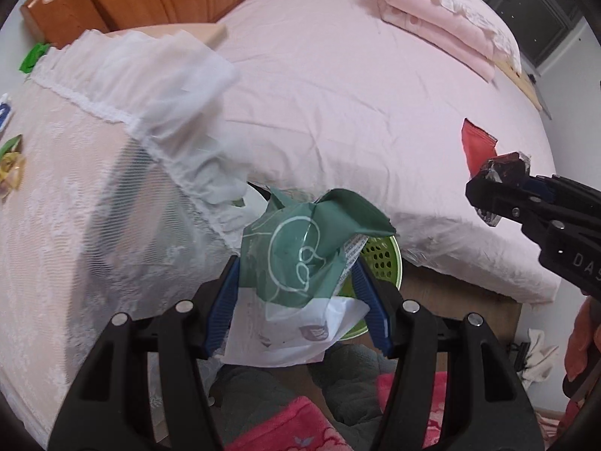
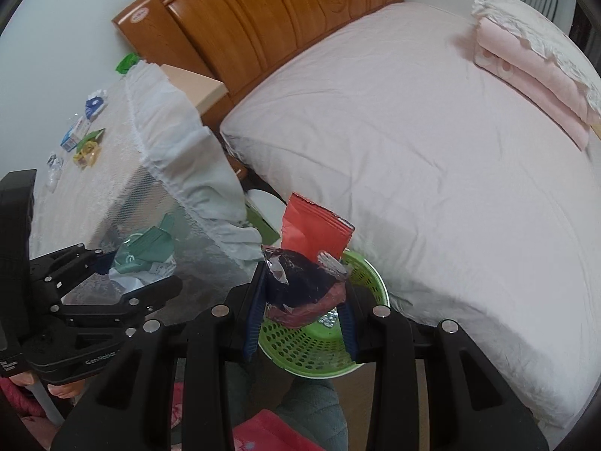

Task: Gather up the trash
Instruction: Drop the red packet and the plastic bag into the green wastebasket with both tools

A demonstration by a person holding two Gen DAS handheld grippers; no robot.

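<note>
Left wrist view: the left gripper (image 1: 300, 293) is clenched on a crumpled green bag (image 1: 300, 259), its blue pads (image 1: 221, 308) pressing both sides, and the bag hangs above the green basket (image 1: 383, 259) on the floor beside the bed (image 1: 338, 94). At the right edge, the right gripper (image 1: 488, 195) pinches a dark wrapper (image 1: 507, 165) with a red packet (image 1: 477, 143) sticking up behind it.

From the right wrist, that dark wrapper (image 2: 300, 274) and red packet (image 2: 315, 229) sit squeezed between the right gripper (image 2: 300, 300) fingers, directly over the basket (image 2: 319, 345), which has a bit of foil in it. The left gripper (image 2: 139, 274) holds its green bag (image 2: 146, 251) off to the left, near the lace-covered table (image 2: 112, 188). More scraps (image 2: 82, 143) lie on the far end of that table. Folded pink bedding (image 2: 533, 75) rests on the bed (image 2: 413, 150).
</note>
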